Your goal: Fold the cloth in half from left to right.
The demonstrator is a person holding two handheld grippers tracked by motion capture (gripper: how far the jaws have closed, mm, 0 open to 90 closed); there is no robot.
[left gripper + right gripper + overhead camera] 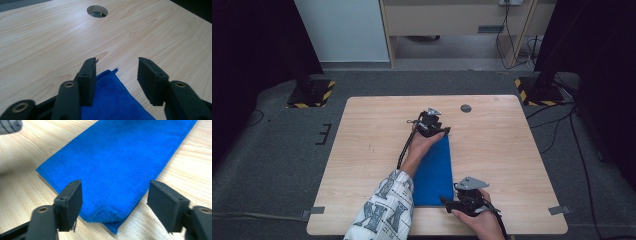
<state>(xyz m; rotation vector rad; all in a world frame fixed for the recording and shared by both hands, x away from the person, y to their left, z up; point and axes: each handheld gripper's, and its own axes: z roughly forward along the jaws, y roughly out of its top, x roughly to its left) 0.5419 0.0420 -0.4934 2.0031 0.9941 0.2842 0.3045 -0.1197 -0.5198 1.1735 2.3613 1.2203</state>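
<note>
A folded blue microfibre cloth (434, 172) lies as a long narrow strip just below the middle of the high view, on the pale wooden table (362, 150), running from near the picture's centre down toward the lower edge. The left gripper (438, 131) sits at the strip's far end, its hand and patterned sleeve (384, 210) reaching up from the bottom of the frame; the right gripper (451, 202) rests at the near end, in the lower middle. In the left gripper view the jaws stand moderately apart with the cloth's corner (112, 75) lying flat on the wood between them, untouched by either pad. In the right gripper view the jaws gape wide on either side of the near corner (110, 217), where two layers show stacked at the edge, and neither pad presses on them. My reading is that a fold has just been laid down and both ends let go, so the step in hand is the release. A round cable hole (97, 11) sits in the upper middle of the left gripper view, well beyond the cloth. The next move likely calls for lifting both grippers clear without dragging the layers, then taking one short end and folding the strip across its length.
</note>
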